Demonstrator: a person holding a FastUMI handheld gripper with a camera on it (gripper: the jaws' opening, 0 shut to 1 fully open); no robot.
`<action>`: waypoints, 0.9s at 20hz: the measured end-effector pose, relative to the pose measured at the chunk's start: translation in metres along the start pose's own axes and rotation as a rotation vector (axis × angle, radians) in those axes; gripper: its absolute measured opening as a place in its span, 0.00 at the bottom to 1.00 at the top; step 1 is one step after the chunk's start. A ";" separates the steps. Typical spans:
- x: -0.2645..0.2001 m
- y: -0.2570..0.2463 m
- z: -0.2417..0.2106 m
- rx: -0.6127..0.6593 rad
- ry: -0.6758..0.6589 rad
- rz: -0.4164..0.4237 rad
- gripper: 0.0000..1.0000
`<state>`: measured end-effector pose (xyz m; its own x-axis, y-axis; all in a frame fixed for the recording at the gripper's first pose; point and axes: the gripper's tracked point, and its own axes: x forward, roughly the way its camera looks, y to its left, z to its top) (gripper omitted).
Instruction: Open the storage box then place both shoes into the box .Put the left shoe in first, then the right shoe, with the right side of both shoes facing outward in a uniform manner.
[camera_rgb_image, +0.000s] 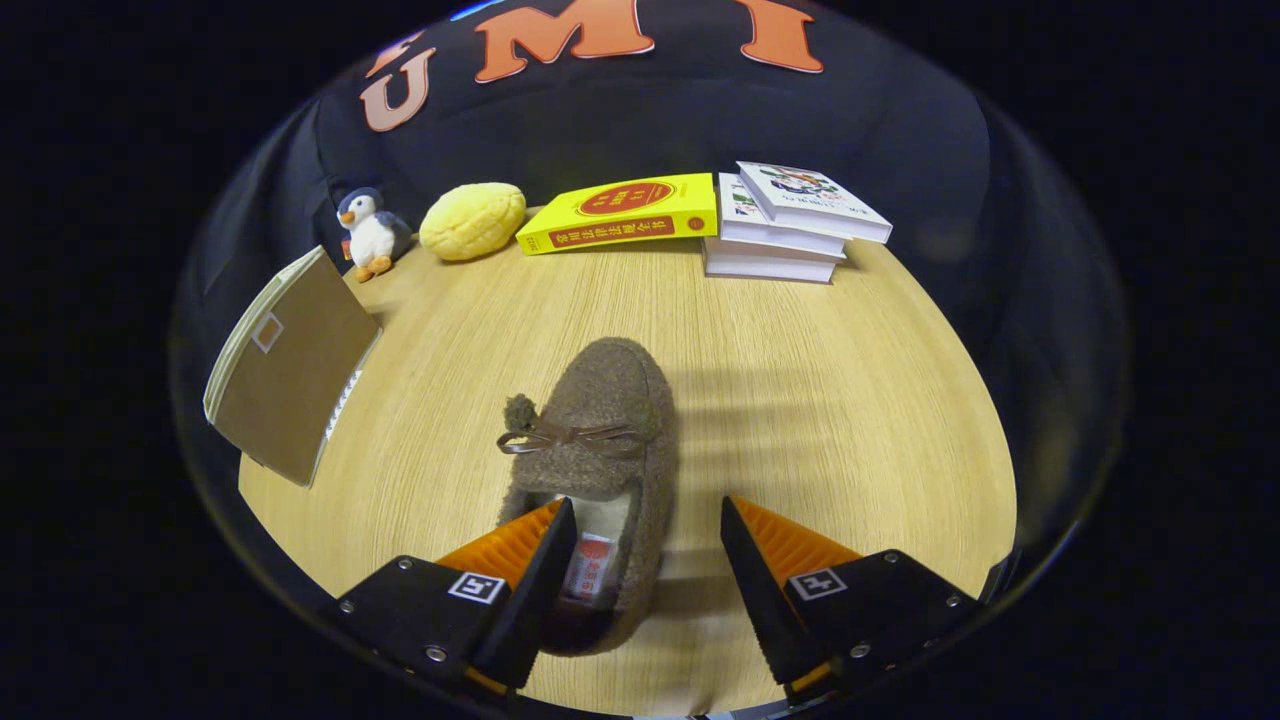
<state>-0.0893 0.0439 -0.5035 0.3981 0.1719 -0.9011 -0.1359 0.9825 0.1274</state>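
Gripper view looks down on a brown fuzzy slipper with a thin brown bow and pompoms (598, 440), lying flat on the pale wood-grain tabletop (830, 400) with its toe pointing away. The gripper (648, 535) has its fingers spread wide, and nothing is pinched. The heel end of the slipper sits between them, nearer the left finger, whose tip overlaps the lined opening; whether that tip is already inside the opening or just above it is hard to judge from this angle. The right finger stands clear of the slipper's outer wall, over bare table. This looks like a line-up for clamping the side wall near the heel, which would let the shoe be lifted and kept facing one way for the box.

Well ahead and off to the left of the fingers leans a flat brown cardboard-like panel with pale edges (290, 375), possibly part of the storage box. Far beyond the toe stand a small plush penguin (368, 234), a yellow bun-shaped soft toy (473, 220), a yellow book with a red disc (622, 212) and a stack of white books (790, 225).
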 end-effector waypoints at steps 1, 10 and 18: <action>0.007 -0.003 0.001 -0.005 0.002 -0.009 0.86; 0.040 -0.001 0.008 0.103 0.023 -0.033 0.22; -0.007 0.039 0.037 0.206 0.015 -0.006 0.06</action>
<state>-0.0641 0.0835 -0.4772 0.3849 0.1667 -0.9078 0.0554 0.9776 0.2030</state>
